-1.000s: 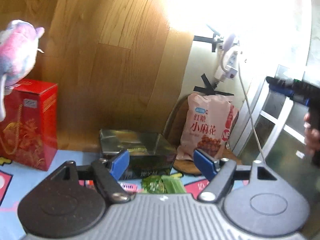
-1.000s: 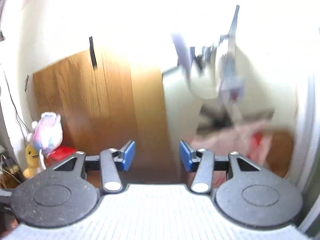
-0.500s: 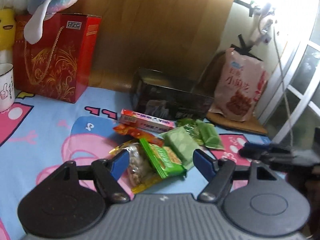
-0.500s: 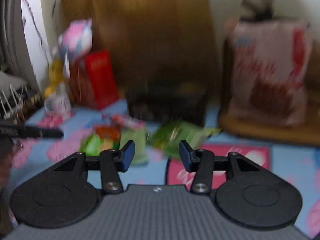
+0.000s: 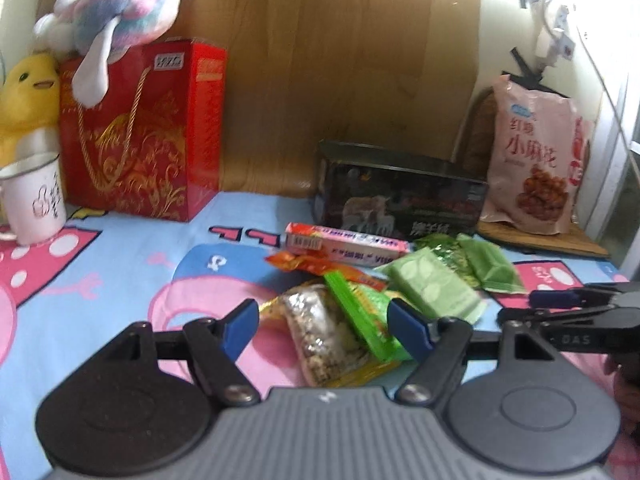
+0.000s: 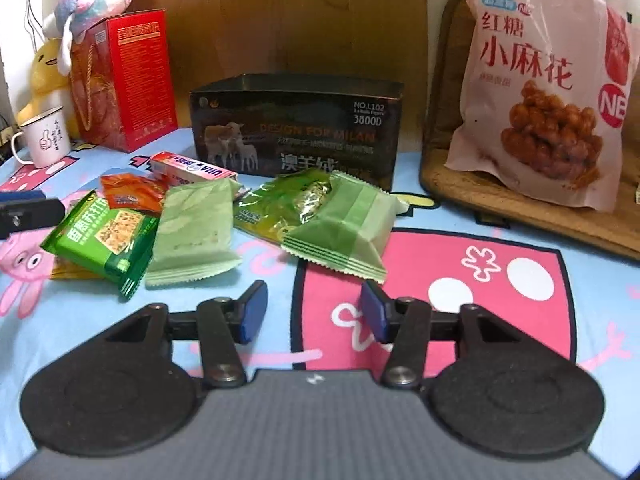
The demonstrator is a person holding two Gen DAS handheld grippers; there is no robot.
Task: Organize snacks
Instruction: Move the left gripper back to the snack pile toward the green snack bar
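A jumble of snack packets (image 6: 192, 216) lies loose on the cartoon-print table (image 6: 500, 320), just in front of an open black box (image 6: 296, 128), with a large pink snack bag (image 6: 536, 92) propped on a wooden board at the right. The left gripper (image 5: 320, 330) hovers over a clear nut packet (image 5: 320, 332) and a green cracker packet (image 6: 100, 236), jaws spread and gripping nothing. The right gripper (image 6: 314, 312), near the pale green packets (image 6: 344, 228), has empty jaws that are opening.
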